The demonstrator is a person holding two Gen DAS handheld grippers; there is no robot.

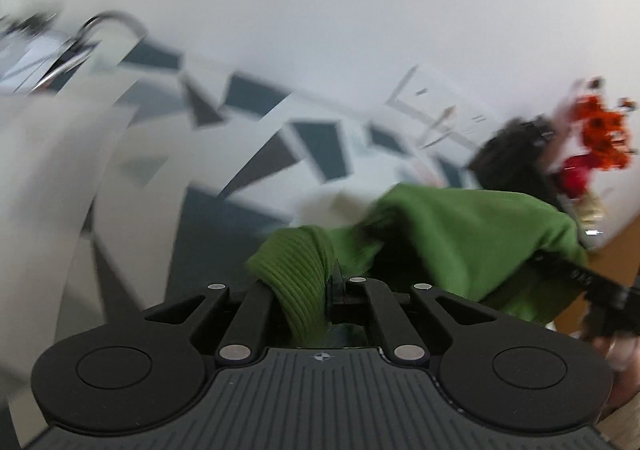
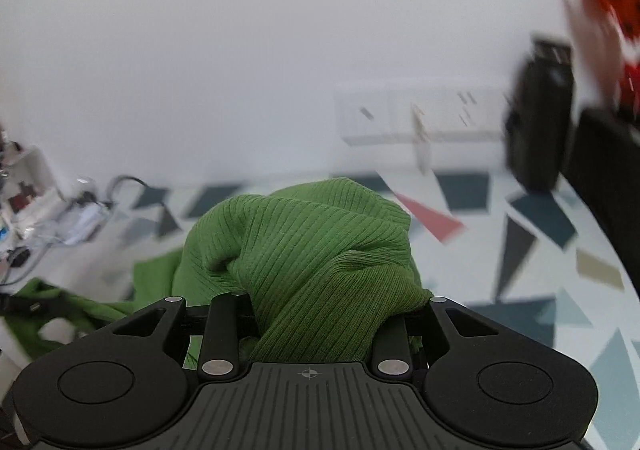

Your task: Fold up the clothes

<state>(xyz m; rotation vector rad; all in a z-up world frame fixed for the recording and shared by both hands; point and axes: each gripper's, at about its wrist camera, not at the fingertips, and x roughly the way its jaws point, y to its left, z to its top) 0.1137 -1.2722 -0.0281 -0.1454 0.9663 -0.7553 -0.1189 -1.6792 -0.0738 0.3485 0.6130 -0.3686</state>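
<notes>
Green ribbed knit garment [image 2: 312, 250]: we're clamping it in left gripper [image 1: 320, 290] and right gripper [image 2: 320, 310]; bunched right-side wad risking slipping, skewing the fold.

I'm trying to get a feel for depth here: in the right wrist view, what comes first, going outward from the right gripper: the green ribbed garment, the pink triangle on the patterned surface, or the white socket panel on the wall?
1. Green ribbed garment: bunched in the right gripper.
2. Pink triangle: on the patterned surface, beyond the garment, to the right.
3. White socket panel: on the wall, farthest back.
</notes>
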